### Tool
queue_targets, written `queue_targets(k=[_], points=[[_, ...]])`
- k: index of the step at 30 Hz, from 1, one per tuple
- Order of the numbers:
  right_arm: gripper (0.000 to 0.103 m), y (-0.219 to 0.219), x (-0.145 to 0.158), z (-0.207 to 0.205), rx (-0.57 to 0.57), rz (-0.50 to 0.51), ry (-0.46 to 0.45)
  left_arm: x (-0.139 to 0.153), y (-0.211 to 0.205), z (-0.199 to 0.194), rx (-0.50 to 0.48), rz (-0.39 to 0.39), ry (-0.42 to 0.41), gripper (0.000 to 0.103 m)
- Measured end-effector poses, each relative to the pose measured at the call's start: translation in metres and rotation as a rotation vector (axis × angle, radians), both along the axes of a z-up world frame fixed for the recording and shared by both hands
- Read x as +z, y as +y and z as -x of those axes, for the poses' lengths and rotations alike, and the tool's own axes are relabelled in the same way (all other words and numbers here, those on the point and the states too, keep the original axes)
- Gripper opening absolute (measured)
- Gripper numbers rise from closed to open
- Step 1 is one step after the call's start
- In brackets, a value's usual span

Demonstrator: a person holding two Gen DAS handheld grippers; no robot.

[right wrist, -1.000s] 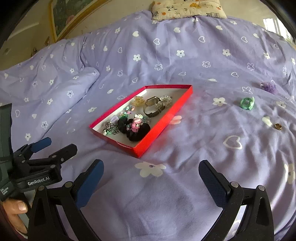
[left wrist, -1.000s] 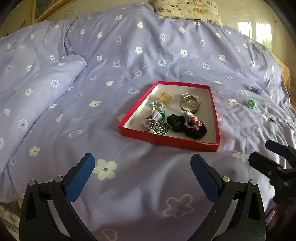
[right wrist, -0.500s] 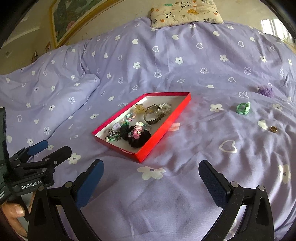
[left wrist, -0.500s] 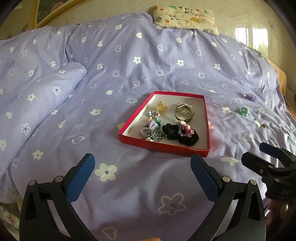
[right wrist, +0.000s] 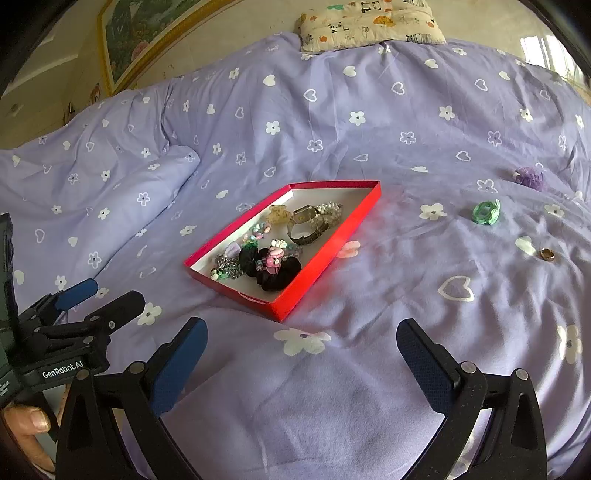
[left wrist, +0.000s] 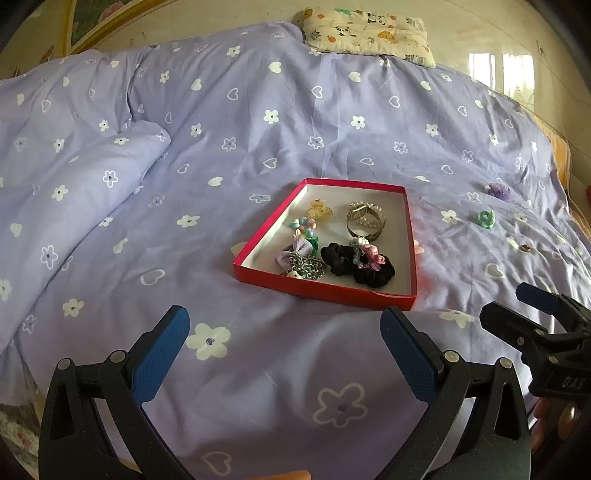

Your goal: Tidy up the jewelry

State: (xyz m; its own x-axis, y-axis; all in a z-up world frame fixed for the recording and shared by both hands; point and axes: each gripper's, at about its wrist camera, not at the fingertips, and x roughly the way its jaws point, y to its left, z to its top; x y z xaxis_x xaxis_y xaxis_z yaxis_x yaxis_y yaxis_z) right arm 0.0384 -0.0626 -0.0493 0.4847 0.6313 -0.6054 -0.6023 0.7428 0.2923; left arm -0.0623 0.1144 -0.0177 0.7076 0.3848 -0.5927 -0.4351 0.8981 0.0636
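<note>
A red tray (left wrist: 325, 291) (right wrist: 325, 254) lies on the purple bedspread and holds a watch (left wrist: 364, 221), black scrunchies (left wrist: 371, 271), a chain and several hair clips. Loose on the bed to its right lie a green hair tie (right wrist: 487, 212) (left wrist: 485, 218), a purple piece (right wrist: 530, 178) (left wrist: 498, 190) and a small gold ring (right wrist: 547, 254) (left wrist: 525, 248). My left gripper (left wrist: 284, 343) is open and empty, short of the tray's near edge. My right gripper (right wrist: 301, 350) is open and empty, near the tray's front corner; it also shows in the left wrist view (left wrist: 517, 306).
A folded purple quilt (left wrist: 74, 192) lies at the left of the bed. A patterned pillow (left wrist: 365, 31) sits at the far end against the wall. The bed's right edge (left wrist: 569, 177) curves away past the loose pieces.
Both grippers have pulled back and risen, so the tray looks smaller and farther. Both stay open and empty. Nothing on the bed has moved.
</note>
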Motion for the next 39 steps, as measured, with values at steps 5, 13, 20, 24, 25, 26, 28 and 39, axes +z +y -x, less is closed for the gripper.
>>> queue_targets(k=[5, 13, 20, 24, 25, 26, 28, 39], points=[[0.103, 0.001, 0.000, 0.000, 0.002, 0.002, -0.001, 0.000, 0.000, 0.000, -0.001, 0.000, 0.001, 0.103], [0.103, 0.001, 0.000, 0.001, 0.001, 0.000, -0.002, -0.001, 0.000, -0.001, -0.003, -0.003, 0.004, 0.103], [0.103, 0.001, 0.001, 0.000, 0.002, 0.001, 0.000, -0.002, 0.001, -0.002, -0.005, 0.000, 0.006, 0.103], [0.103, 0.000, 0.000, 0.000, 0.002, 0.001, -0.001, -0.003, 0.000, -0.003, -0.008, 0.005, 0.009, 0.103], [0.103, 0.000, 0.001, 0.000, 0.002, 0.001, -0.002, -0.003, 0.000, -0.003, -0.008, 0.005, 0.009, 0.103], [0.103, 0.000, 0.001, 0.000, 0.003, 0.000, -0.004, -0.003, -0.001, -0.003, -0.007, 0.005, 0.009, 0.103], [0.103, 0.001, 0.003, 0.001, 0.004, 0.000, -0.009, -0.003, -0.001, -0.003, -0.005, 0.004, 0.008, 0.103], [0.103, 0.002, 0.010, 0.002, 0.006, -0.003, -0.022, 0.000, -0.002, -0.002, -0.008, 0.004, 0.007, 0.103]])
